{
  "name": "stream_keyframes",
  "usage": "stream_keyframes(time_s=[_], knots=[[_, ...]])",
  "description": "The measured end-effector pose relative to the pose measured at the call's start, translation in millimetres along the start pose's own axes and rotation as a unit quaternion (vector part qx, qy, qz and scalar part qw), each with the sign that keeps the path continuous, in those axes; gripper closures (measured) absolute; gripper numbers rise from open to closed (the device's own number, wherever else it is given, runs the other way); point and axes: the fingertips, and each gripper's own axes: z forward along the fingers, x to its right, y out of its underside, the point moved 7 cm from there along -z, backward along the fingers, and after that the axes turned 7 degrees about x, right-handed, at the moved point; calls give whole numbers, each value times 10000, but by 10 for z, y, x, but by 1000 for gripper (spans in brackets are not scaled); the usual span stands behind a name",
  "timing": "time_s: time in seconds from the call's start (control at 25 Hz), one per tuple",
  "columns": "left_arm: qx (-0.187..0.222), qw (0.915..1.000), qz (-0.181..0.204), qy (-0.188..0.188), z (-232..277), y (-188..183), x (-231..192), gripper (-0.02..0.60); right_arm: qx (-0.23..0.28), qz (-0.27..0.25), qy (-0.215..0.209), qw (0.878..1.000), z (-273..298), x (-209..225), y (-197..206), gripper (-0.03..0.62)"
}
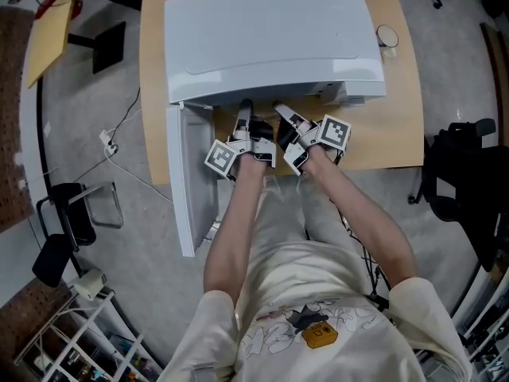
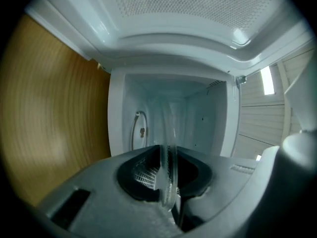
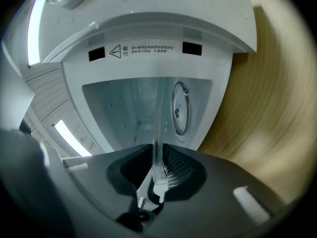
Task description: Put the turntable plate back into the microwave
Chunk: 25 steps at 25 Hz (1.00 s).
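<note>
The clear glass turntable plate (image 2: 168, 148) is seen edge-on, and its rim runs forward from the jaws into the open white microwave (image 1: 270, 38). My left gripper (image 2: 168, 180) is shut on that rim. My right gripper (image 3: 157, 170) is shut on the rim (image 3: 157, 133) from the other side. In the head view the left gripper (image 1: 243, 116) and right gripper (image 1: 285, 118) sit side by side at the microwave's mouth, and the plate itself is hidden under the casing. A round ring (image 3: 180, 108) with a hub shows on the cavity floor, and it appears again in the left gripper view as the ring (image 2: 138, 130).
The microwave door (image 1: 187, 181) hangs open at the left of my arms. The microwave stands on a wooden table (image 1: 394, 126), with a small round cup (image 1: 387, 37) near the back right. A white cable (image 1: 119, 146) lies on the floor at left, and a black chair (image 1: 469, 181) stands at right.
</note>
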Motion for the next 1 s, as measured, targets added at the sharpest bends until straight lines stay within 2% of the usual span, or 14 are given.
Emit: stream_keyframes(time_s=[0.44, 1.0], knots=[[-107, 9998, 34, -132, 423, -111, -71, 552, 322, 150, 68, 9993, 344, 101, -179, 537], [-169, 9998, -22, 93, 290, -107, -177, 546, 407, 236, 293, 9985, 344, 201, -199, 545]])
